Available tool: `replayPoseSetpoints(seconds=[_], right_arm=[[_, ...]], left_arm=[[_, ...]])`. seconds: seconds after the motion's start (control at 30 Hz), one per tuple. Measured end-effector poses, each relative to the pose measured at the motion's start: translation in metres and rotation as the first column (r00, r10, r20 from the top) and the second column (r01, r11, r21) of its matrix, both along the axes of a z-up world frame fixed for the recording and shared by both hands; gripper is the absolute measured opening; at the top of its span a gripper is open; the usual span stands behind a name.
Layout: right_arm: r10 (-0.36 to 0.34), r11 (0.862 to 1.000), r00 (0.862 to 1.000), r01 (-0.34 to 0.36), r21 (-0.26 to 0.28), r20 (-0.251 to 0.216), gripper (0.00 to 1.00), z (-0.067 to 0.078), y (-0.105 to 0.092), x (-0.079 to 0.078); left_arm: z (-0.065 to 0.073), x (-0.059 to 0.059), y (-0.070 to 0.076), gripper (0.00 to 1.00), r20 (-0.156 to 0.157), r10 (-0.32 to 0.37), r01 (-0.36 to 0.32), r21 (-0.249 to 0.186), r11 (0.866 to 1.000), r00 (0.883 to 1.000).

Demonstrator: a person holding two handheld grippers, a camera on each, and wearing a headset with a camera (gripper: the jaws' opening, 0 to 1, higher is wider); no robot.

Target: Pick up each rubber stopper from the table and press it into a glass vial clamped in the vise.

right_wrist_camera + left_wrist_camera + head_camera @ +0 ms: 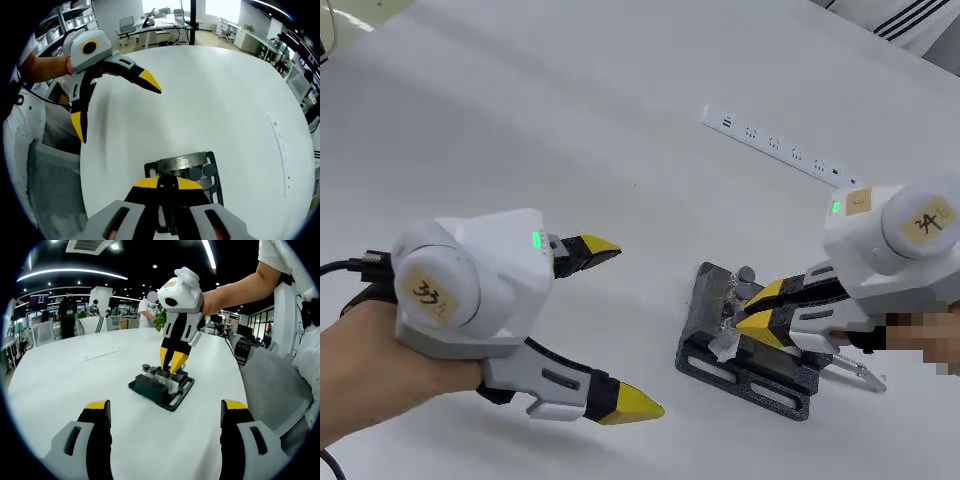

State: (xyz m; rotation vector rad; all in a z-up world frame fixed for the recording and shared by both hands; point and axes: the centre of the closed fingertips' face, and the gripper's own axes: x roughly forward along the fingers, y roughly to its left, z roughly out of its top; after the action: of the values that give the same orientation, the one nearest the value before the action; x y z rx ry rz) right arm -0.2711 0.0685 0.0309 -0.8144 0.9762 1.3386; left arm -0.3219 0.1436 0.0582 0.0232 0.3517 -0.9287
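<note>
A black vise (720,365) stands on the white table and clamps a row of glass vials. Some of the vials carry grey stoppers (747,274). My right gripper (752,312) reaches down onto the near end of the vise. In the right gripper view its yellow-tipped jaws (165,186) are closed on a dark rubber stopper (167,180) over the vise (175,162), and two more stoppered vials (200,172) sit just beyond. My left gripper (620,325) hovers to the left of the vise, jaws wide apart and empty. Ahead of it I see the vise (150,387) and the right gripper (171,365).
A white power strip (775,148) lies on the table beyond the vise. The vise handle (855,372) sticks out to the right. The left gripper (115,105) hangs above bare tabletop, and a mesh chair (55,190) stands at the table's edge. People and desks fill the office behind.
</note>
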Motion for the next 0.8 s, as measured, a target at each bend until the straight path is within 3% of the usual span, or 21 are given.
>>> replayPoseSetpoints(seconds=[0.8], right_arm=[[0.0,1.0,1.0,0.0,-0.023,-0.011,0.05,-0.0039,-0.0015,-0.0037]], left_arm=[[-0.0029,-0.0018,-0.0016,0.89,-0.004,-0.006,0.006,-0.004,1.0,1.0]])
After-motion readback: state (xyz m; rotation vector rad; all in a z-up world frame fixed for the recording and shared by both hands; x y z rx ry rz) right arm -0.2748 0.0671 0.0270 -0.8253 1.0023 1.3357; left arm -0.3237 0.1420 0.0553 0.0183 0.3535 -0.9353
